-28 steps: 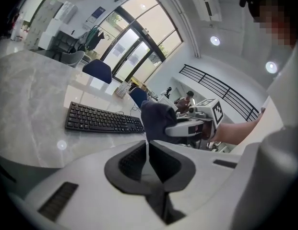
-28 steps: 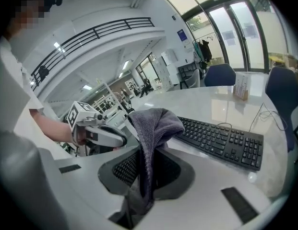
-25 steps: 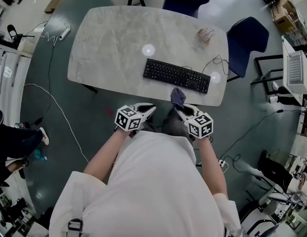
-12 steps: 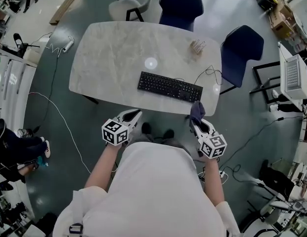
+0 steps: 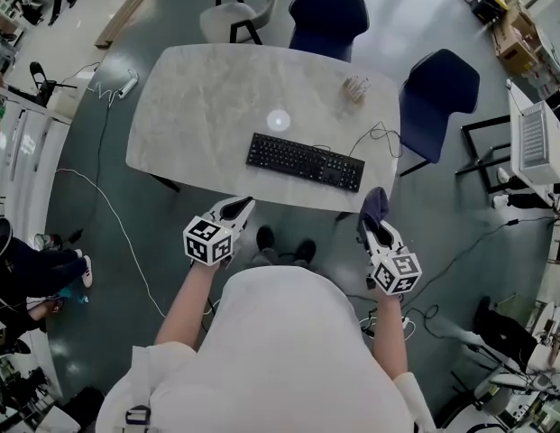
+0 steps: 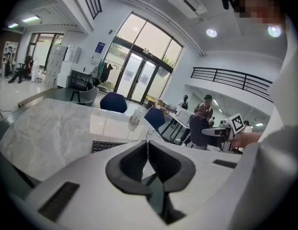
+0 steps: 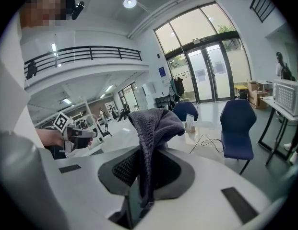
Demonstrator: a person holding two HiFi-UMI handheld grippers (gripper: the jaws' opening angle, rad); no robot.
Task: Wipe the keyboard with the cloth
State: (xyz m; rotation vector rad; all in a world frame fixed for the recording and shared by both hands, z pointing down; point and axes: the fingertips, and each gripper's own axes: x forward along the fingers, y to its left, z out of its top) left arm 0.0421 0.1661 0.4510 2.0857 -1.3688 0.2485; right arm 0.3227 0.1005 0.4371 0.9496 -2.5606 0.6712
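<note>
The keyboard [image 5: 305,161] lies on the near half of the table [image 5: 207,106], slightly askew, with its cable [image 5: 374,138] looping off the right end. Nothing touches it yet.

The cloth [image 5: 376,204] is in my right gripper [image 5: 374,225]. Those fingers pinch a fold of it, and the rest stands up and flops over the tips, as the right gripper view shows. A second ago I held it close in front of me, near the middle of the table's near edge. Since then I have swung my right hand outward, so the cloth now sits by the table's near right corner. That puts it just past the keyboard's right end and apart from it.

My left gripper [image 5: 236,207] has drifted a little to the left. It hovers off the near edge on the keyboard's left side, its fingers pressed together on nothing.

My two hands, nearly side by side before, are now well apart and bracket the keyboard. I read this as lining up, not wiping. I judge the cloth is placed to come in from the right end and sweep leftward along the keys. First it has to go forward over the edge and down onto them. The loose cable near that end could snag the hanging fold.
</note>
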